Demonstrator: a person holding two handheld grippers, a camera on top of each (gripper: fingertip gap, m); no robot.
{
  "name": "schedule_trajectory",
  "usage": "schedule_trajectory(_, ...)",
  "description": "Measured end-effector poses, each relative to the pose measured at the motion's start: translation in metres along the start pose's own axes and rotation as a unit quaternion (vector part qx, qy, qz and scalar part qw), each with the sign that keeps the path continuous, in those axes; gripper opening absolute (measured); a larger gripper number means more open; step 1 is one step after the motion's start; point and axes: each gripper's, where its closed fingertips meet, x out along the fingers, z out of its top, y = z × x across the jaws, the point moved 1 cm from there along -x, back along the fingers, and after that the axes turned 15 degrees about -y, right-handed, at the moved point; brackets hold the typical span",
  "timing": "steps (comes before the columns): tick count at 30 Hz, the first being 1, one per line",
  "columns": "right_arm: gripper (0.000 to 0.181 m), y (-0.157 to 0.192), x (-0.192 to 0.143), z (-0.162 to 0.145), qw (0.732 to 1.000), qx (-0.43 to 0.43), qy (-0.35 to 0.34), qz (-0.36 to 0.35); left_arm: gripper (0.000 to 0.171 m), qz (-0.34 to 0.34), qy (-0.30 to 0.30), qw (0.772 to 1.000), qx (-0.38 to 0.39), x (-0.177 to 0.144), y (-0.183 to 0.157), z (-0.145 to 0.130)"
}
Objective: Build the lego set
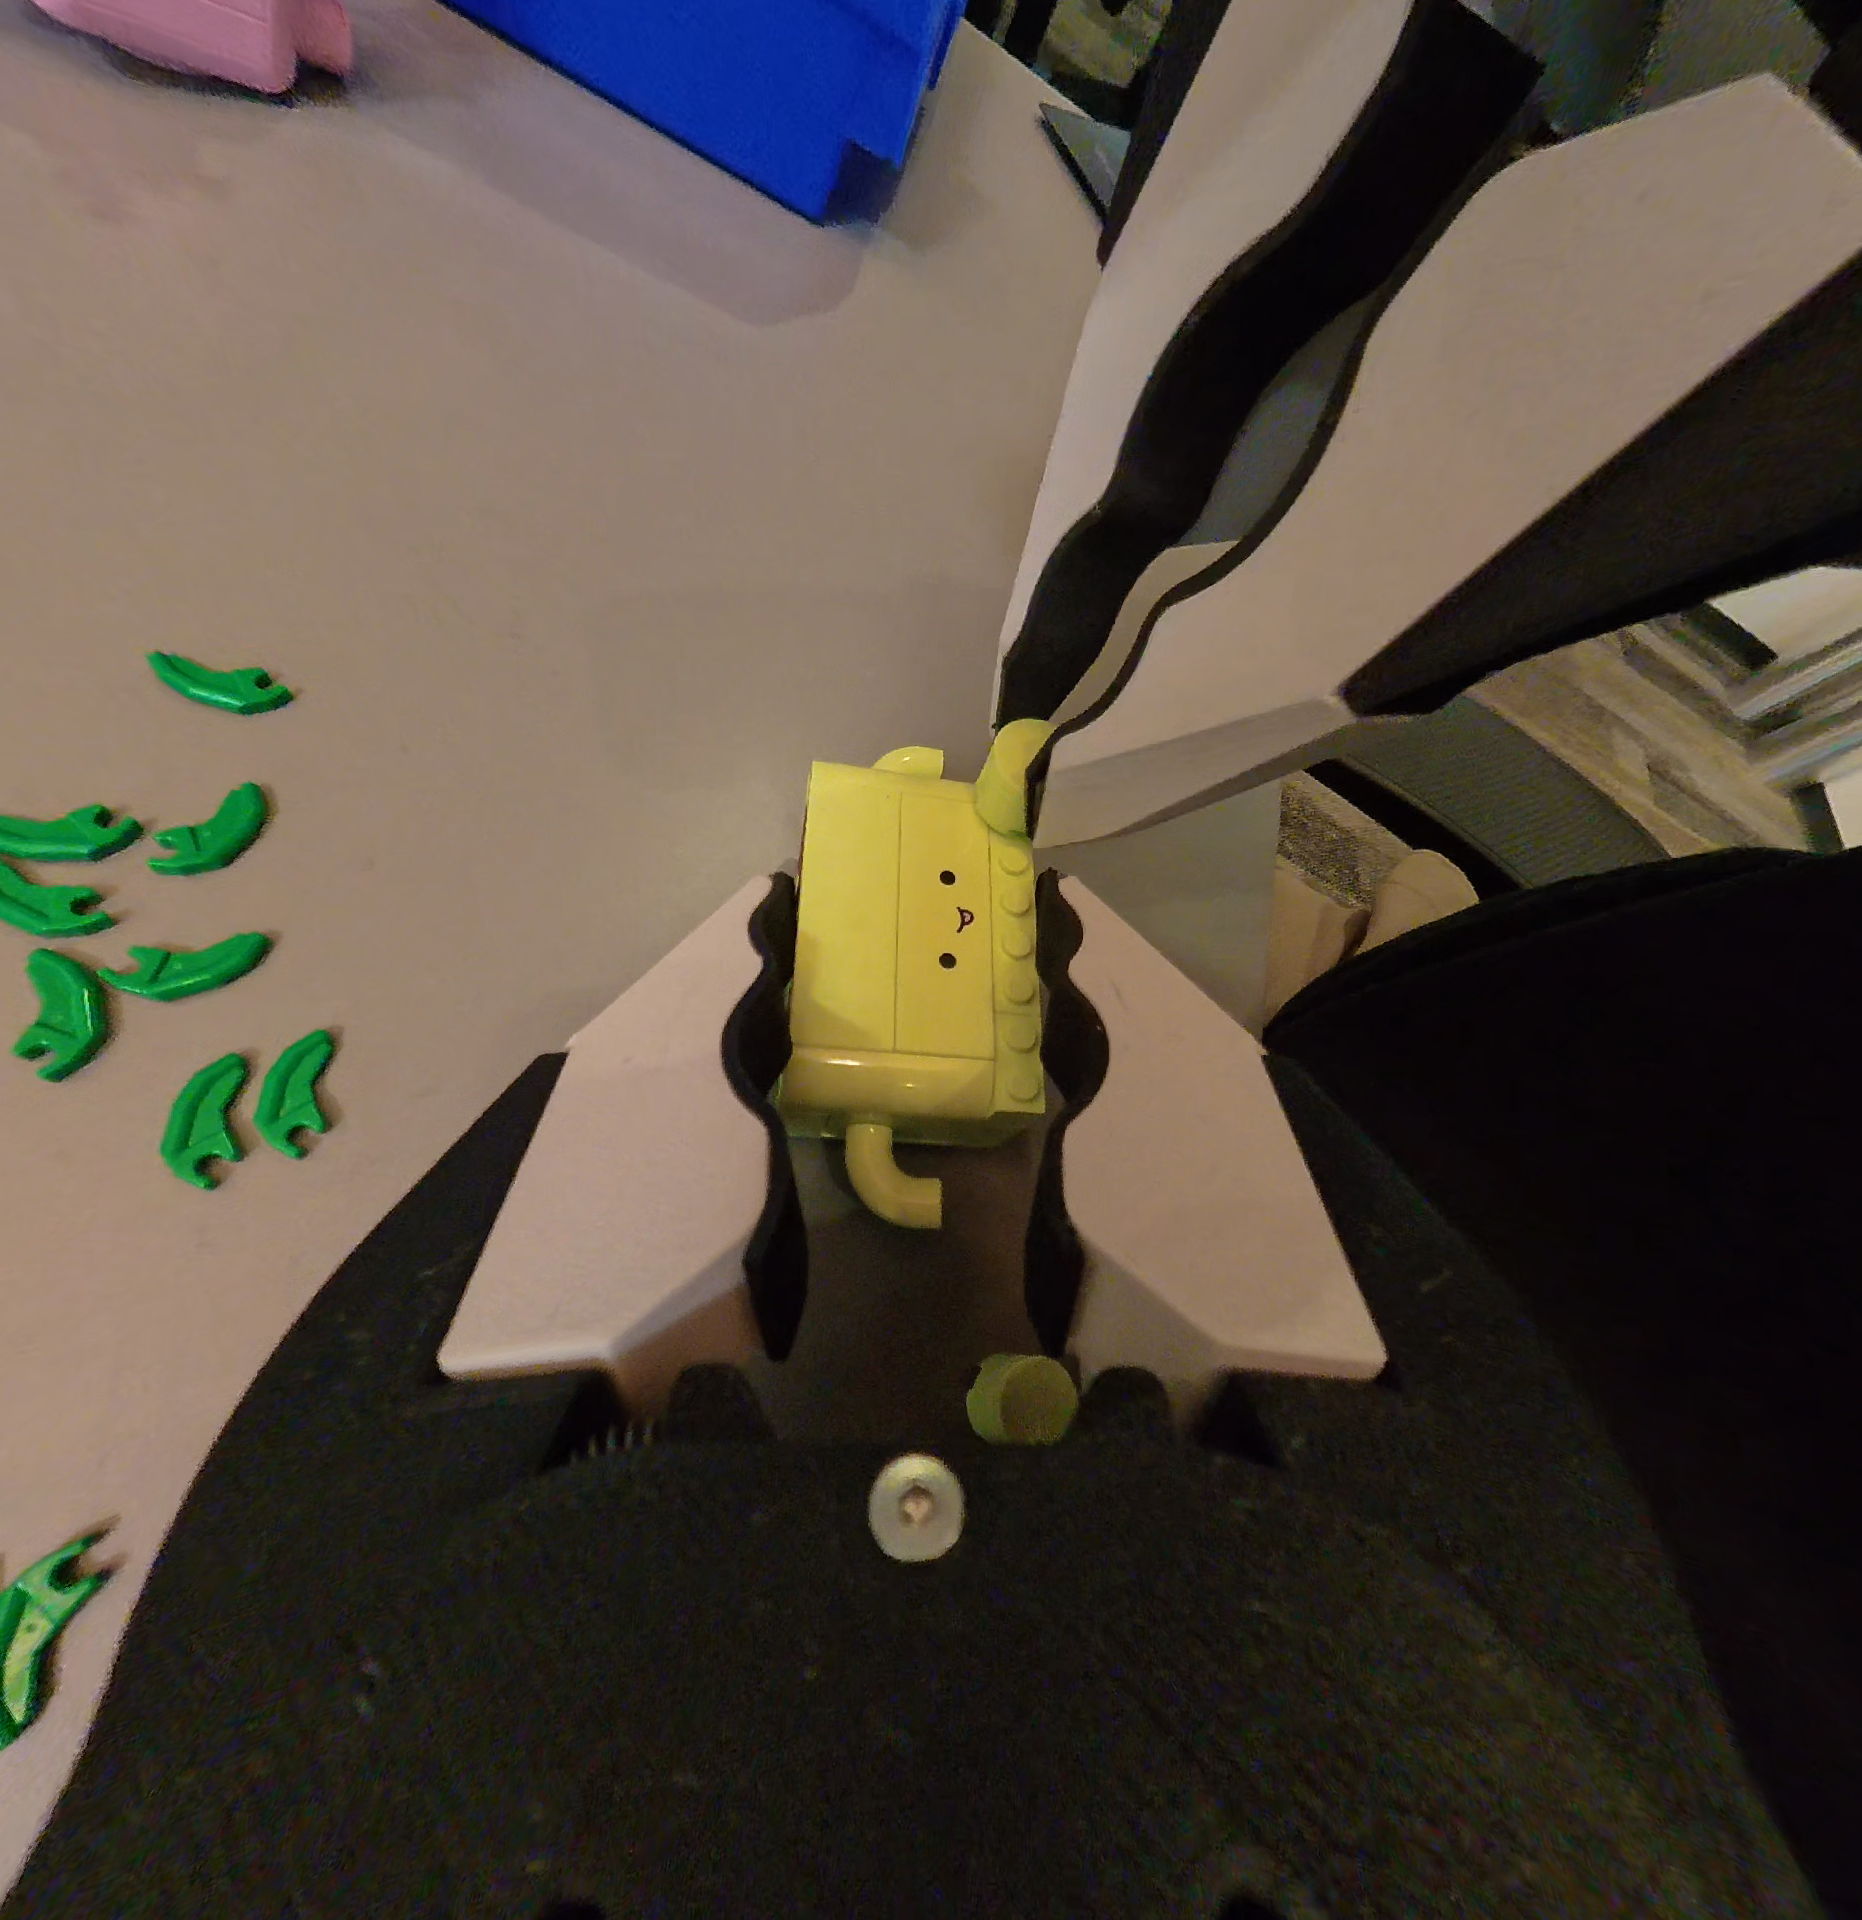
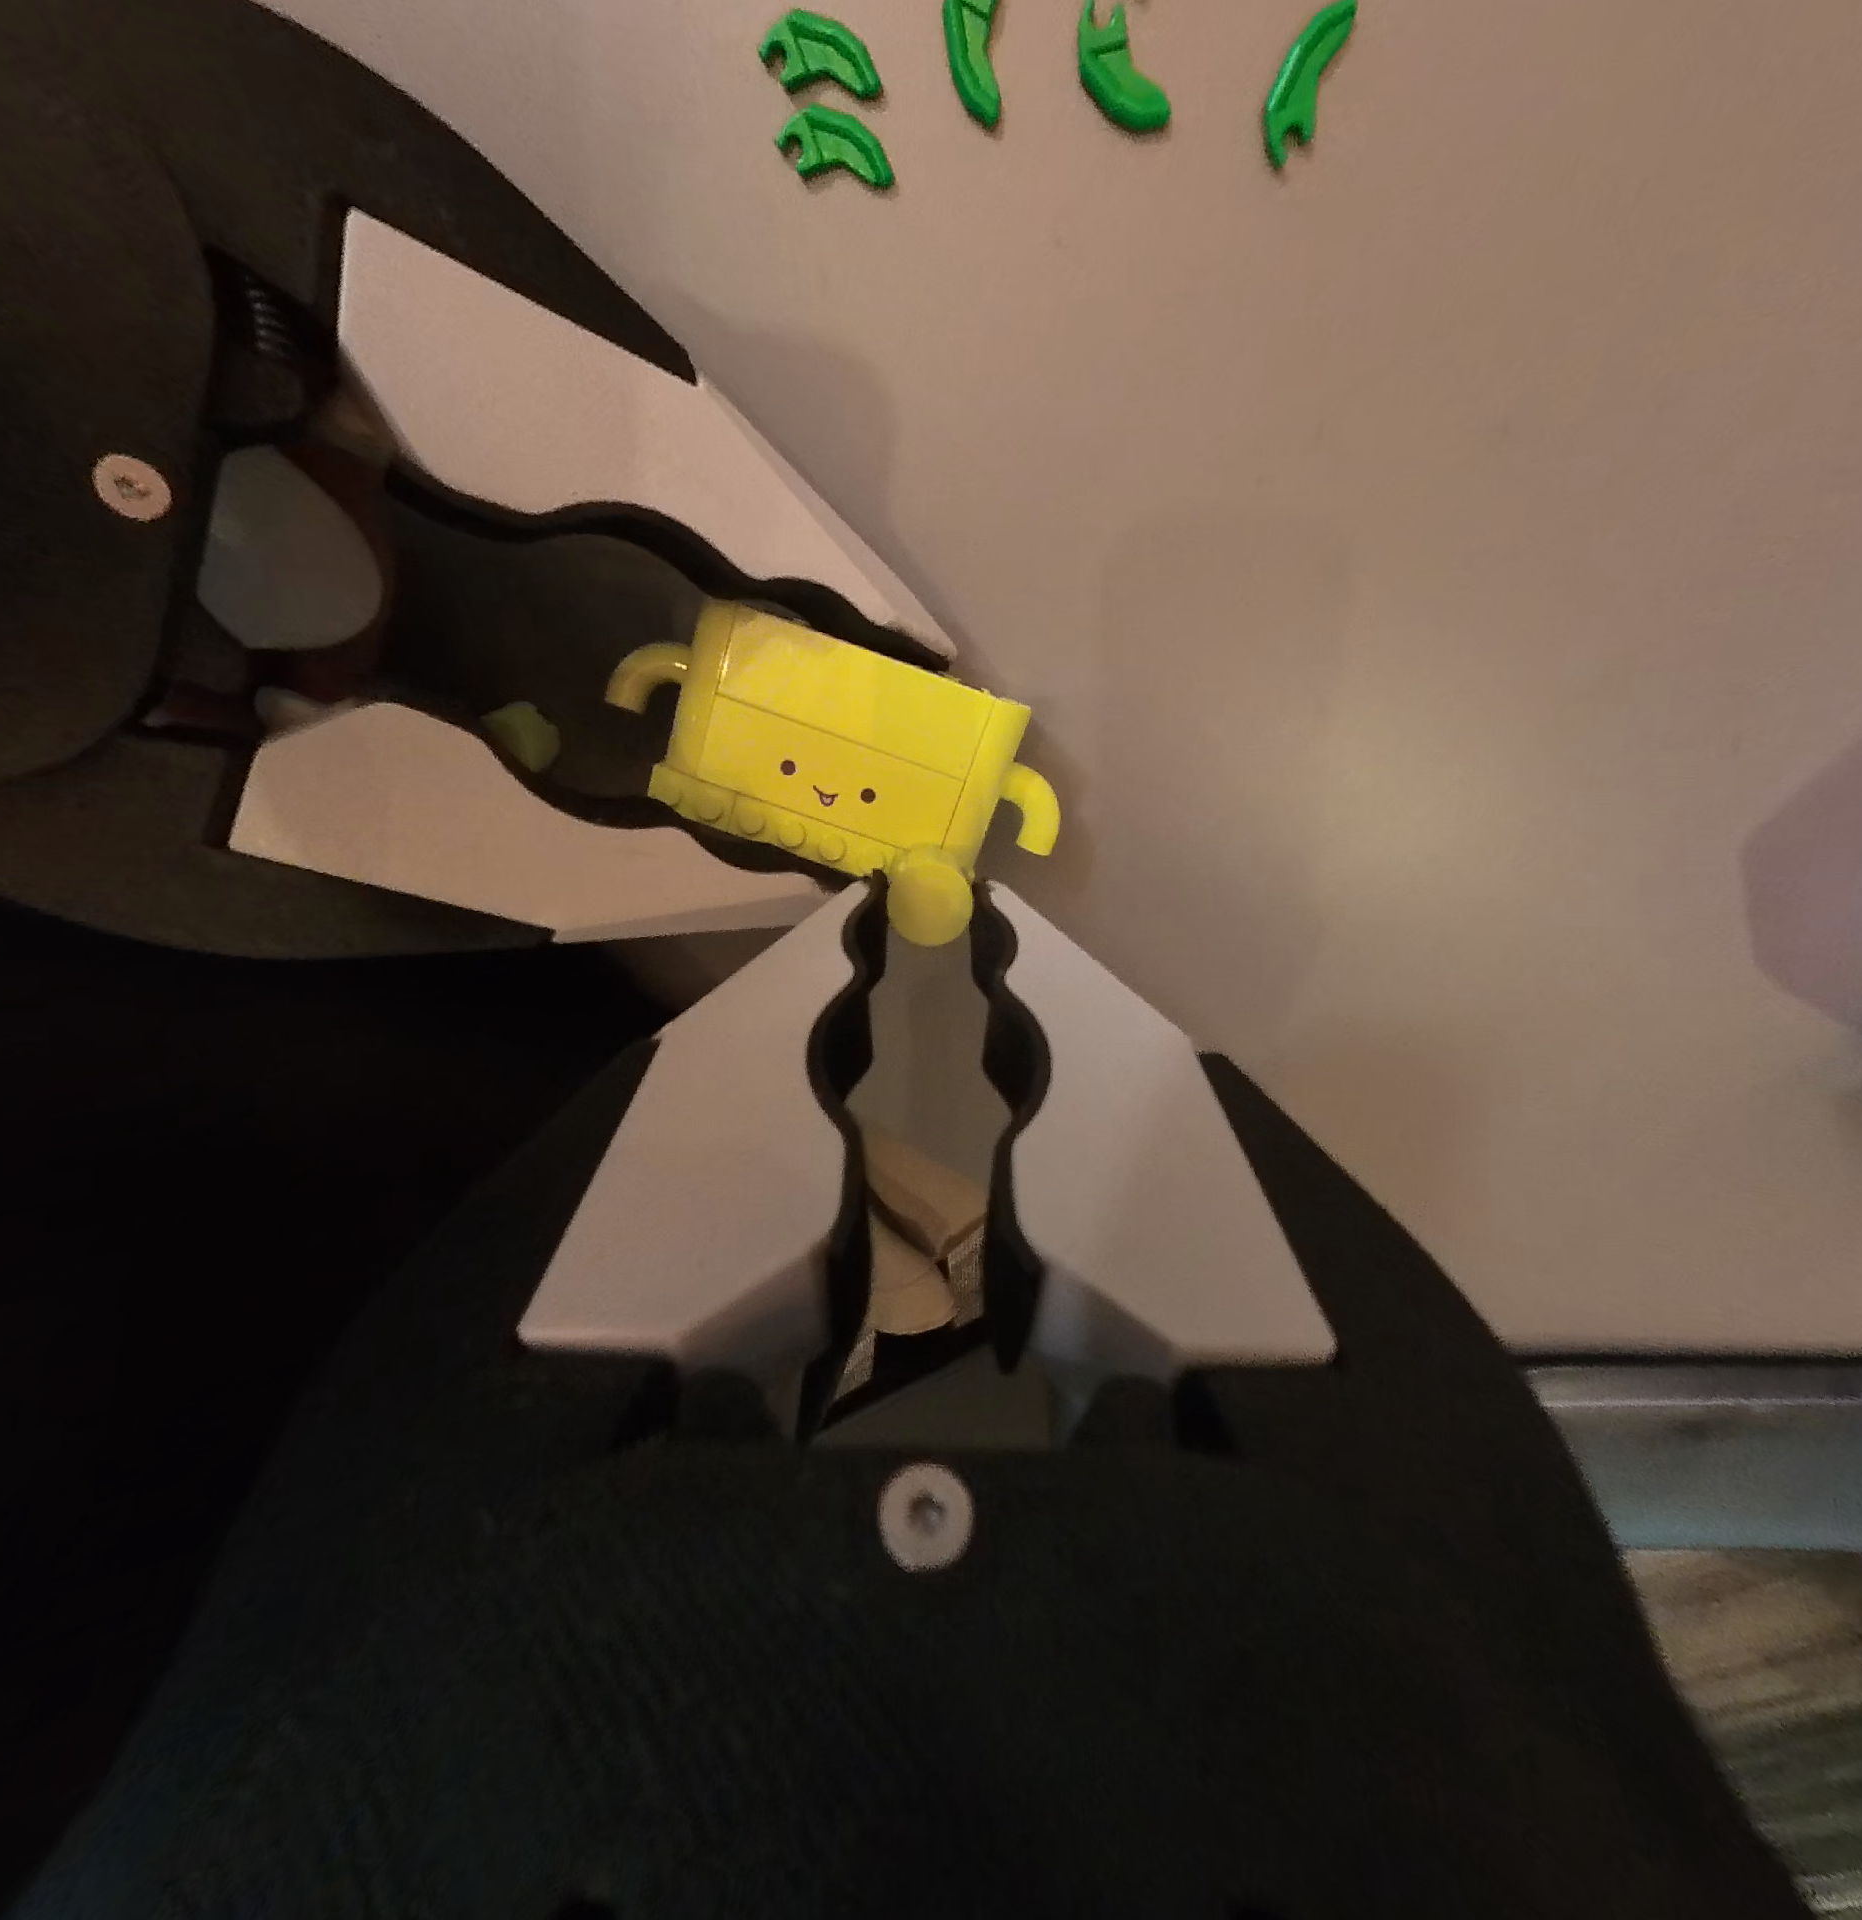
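A yellow lego body [image 1: 906,935] with a small printed face, curved side handles and a row of studs is clamped between my left gripper's [image 1: 911,904] fingers above the table. My right gripper [image 2: 927,902] is shut on a small rounded yellow piece [image 2: 932,896] and holds it against the studded side of the body [image 2: 844,748], at one end. In the left wrist view the right gripper [image 1: 1020,753] comes in from the upper right with that piece [image 1: 1013,774]. In the right wrist view the left gripper [image 2: 885,764] comes in from the left.
Several green leaf pieces [image 1: 179,956] lie on the pale table to the left; they also show at the top of the right wrist view [image 2: 968,73]. A blue bin [image 1: 740,94] and a pink bin [image 1: 210,42] stand at the back. A small yellow-green stud [image 1: 1020,1397] rests inside the left gripper's base. The table edge [image 2: 1633,1356] is near. Less than 4 cm separates the two grippers' tips.
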Motion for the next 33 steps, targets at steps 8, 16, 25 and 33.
schedule_trajectory(8, 0.014, -0.0006, 0.0014, 0.0015, 1.0, 0.004, 0.013, 0.001, 0.045, 0.0, 0.0, 1.0, -0.002, 0.0001, 0.0005, 0.0)
schedule_trajectory(16, 0.015, 0.0004, 0.0002, -0.0015, 0.999, -0.017, 0.039, -0.001, 0.045, -0.001, 0.001, 1.0, -0.003, 0.0004, 0.0007, -0.0002)
schedule_trajectory(25, 0.015, 0.0, -0.0011, -0.0037, 1.0, 0.003, 0.029, -0.005, 0.045, 0.001, 0.003, 1.0, -0.003, 0.0005, 0.001, -0.0005)
schedule_trajectory(33, 0.015, 0.001, -0.0003, -0.0028, 0.999, -0.006, 0.031, -0.009, 0.045, 0.002, 0.003, 1.0, -0.001, 0.0005, 0.001, -0.0006)
